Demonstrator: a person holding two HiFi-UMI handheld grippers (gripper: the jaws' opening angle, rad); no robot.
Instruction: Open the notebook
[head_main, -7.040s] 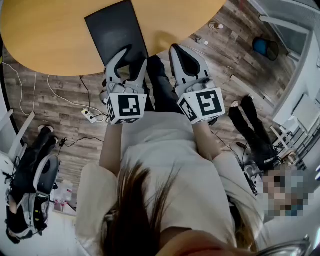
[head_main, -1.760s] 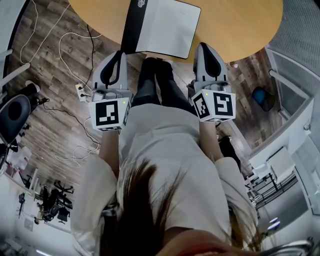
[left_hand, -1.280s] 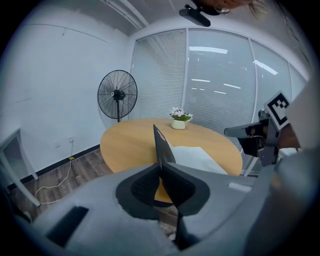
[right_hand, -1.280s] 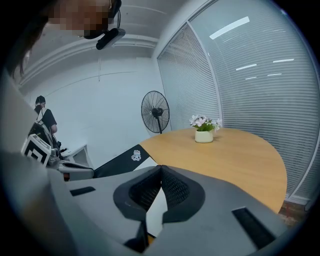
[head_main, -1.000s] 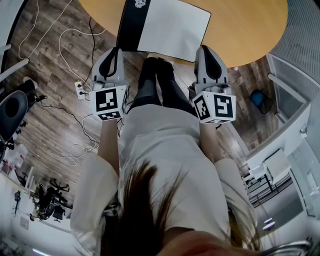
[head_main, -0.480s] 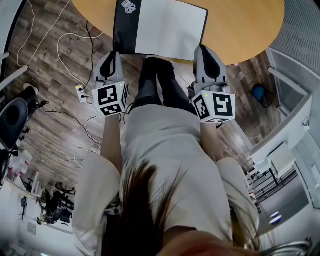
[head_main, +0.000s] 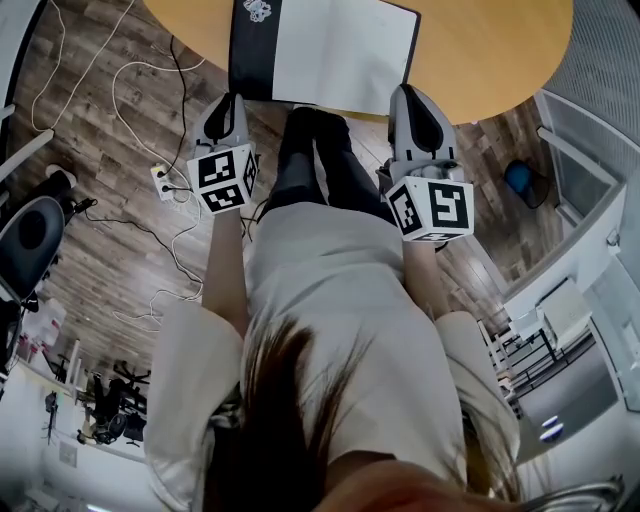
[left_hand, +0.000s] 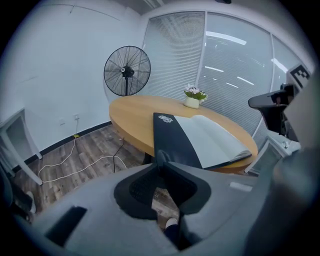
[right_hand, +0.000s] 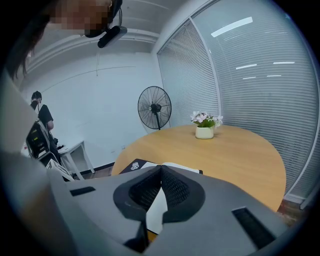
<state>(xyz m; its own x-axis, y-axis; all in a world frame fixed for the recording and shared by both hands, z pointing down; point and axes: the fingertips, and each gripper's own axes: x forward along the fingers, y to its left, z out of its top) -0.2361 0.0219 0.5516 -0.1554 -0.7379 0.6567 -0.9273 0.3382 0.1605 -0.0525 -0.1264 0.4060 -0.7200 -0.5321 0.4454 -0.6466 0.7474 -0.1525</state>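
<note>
One round table of light wood (head_main: 500, 50) is filling the far part of the head view. At its near edge the large black-covered notebook (head_main: 340, 55) is now lying spread open, where some seconds earlier it was lying shut as a plain black rectangle. Its black cover (head_main: 250, 60) is lying folded out flat to the left, with a small white emblem at its far end. The blank white page (head_main: 345, 50) is facing up to the right. Nothing is touching the book, and it is staying open by itself. Both grippers are hanging on the near side of the table edge, over the wood-plank floor (head_main: 100, 200) and clear of the notebook. The grey left gripper (head_main: 228, 100) is pointing at the cover's near left corner. Its marker cube is showing smaller than a second ago, so it is dropping away from the head camera. Its jaws have just been easing apart and are standing only a narrow slit apart, with nothing but floor showing between them. The grey right gripper (head_main: 410, 95) is keeping its place below the page's near right corner, its jaw tips meeting and gripping nothing. Judging by this, the opening is already finishing and the hands are pulling back. What is remaining, I think, is only seeing that the page is not springing shut.
</note>
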